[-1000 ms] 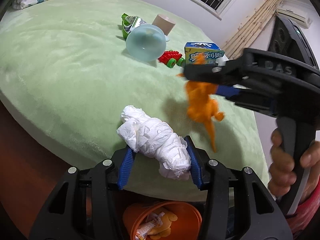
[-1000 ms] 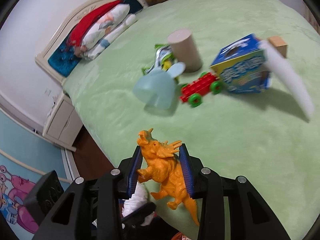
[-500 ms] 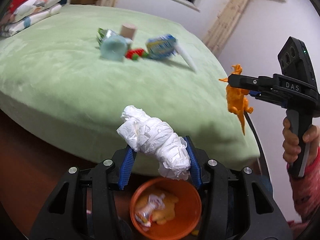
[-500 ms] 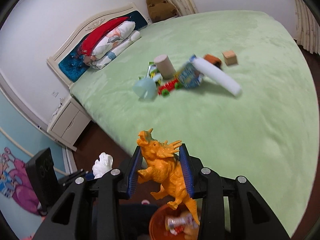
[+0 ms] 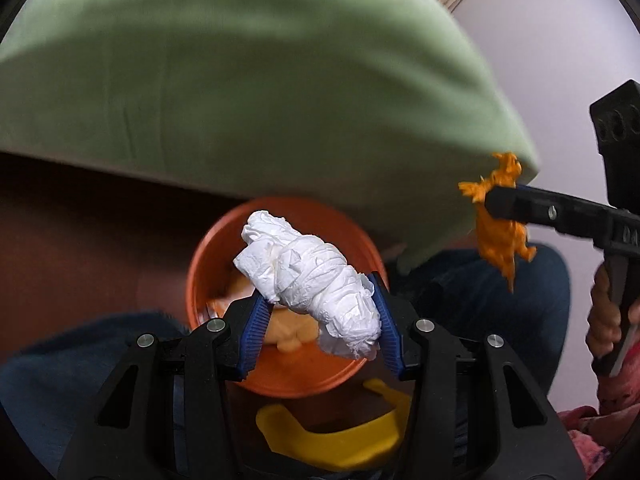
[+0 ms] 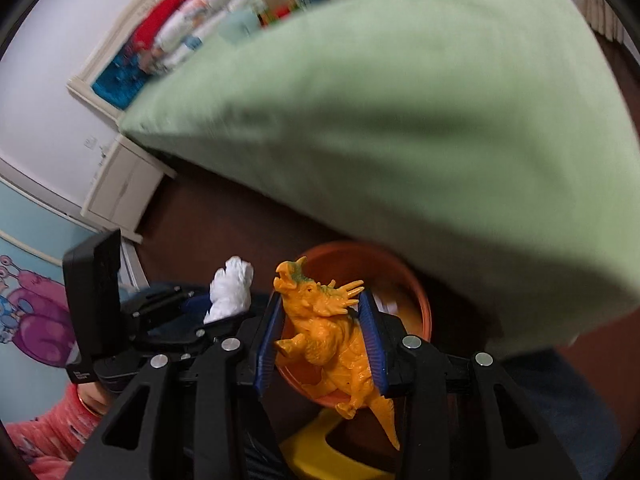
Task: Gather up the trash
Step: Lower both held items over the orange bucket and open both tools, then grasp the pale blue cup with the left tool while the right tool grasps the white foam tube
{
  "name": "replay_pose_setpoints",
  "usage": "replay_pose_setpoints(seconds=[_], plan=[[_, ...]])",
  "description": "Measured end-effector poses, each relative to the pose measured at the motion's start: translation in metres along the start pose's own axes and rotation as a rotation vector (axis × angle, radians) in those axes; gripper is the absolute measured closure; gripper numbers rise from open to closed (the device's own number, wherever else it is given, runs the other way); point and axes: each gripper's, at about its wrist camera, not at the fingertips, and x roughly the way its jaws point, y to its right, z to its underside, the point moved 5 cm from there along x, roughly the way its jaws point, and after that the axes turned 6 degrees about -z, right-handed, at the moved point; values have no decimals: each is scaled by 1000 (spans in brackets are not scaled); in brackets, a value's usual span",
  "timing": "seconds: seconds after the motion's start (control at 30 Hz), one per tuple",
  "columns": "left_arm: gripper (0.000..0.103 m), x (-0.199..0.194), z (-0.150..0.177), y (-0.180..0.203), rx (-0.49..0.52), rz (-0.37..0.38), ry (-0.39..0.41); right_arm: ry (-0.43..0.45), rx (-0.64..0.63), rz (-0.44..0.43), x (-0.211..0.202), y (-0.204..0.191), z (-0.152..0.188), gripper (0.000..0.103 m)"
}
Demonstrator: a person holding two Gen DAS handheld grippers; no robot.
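- Orange bucket [image 5: 200, 264] sits on the floor at the foot of the green bed [image 5: 240, 80], its mouth under both tools, w/ scraps already inside.
- Left gripper [image 5: 318, 320] has its blue fingers [image 5: 252, 328] closed partway on a wad of white tissue [image 5: 312, 276]; the wad hangs directly above the bucket opening, not yet let go.
- Right gripper [image 6: 322, 340] is clamped about as narrowly on an orange toy dinosaur [image 6: 332, 336], head up, tail dangling; in the right wrist view it hangs over the near rim of the bucket [image 6: 420, 300].
- Step in hand, by the look of it: drop the tissue. Best done by opening the left fingers fully while centred over the mouth, since a light wad can cling to ribbed pads or drift off the rim.
- Seen from the left wrist view, the dinosaur [image 5: 500, 232] looks off to the side of the bucket; the two views disagree, so bring it clearly over centre before any release.
- Yellow plastic piece [image 5: 332, 432] lies just beside the bucket; a miss could land there.
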Motion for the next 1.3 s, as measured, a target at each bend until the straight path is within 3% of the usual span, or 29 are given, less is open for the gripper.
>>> replay_pose_setpoints(seconds=[0.1,0.2,0.23,0.27,0.3,0.53,0.83,1.03,1.3], plan=[[56,26,11,0,-16,-13,-64,-36,24,10,20,9,14,66],[50,43,16,1,-7,-27,-105,-45,55,21,37,18,17,62],[43,46,16,0,-9,-45,-104,-45,70,19,41,21,16,56],[36,47,16,-2,-9,-59,-101,-37,84,17,41,23,14,40],[33,47,14,-3,-13,-69,-97,-24,91,17,39,25,13,35],[23,36,2,-20,-47,-121,-35,45,87,37,24,27,-3,30],[23,14,-5,-23,-42,-152,11,57,91,29,18,27,-8,29],[23,-23,-35,-21,-21,-149,117,112,33,25,-4,16,-21,28],[18,-101,-125,-47,-72,-181,344,217,-75,25,-41,-11,-46,24]])
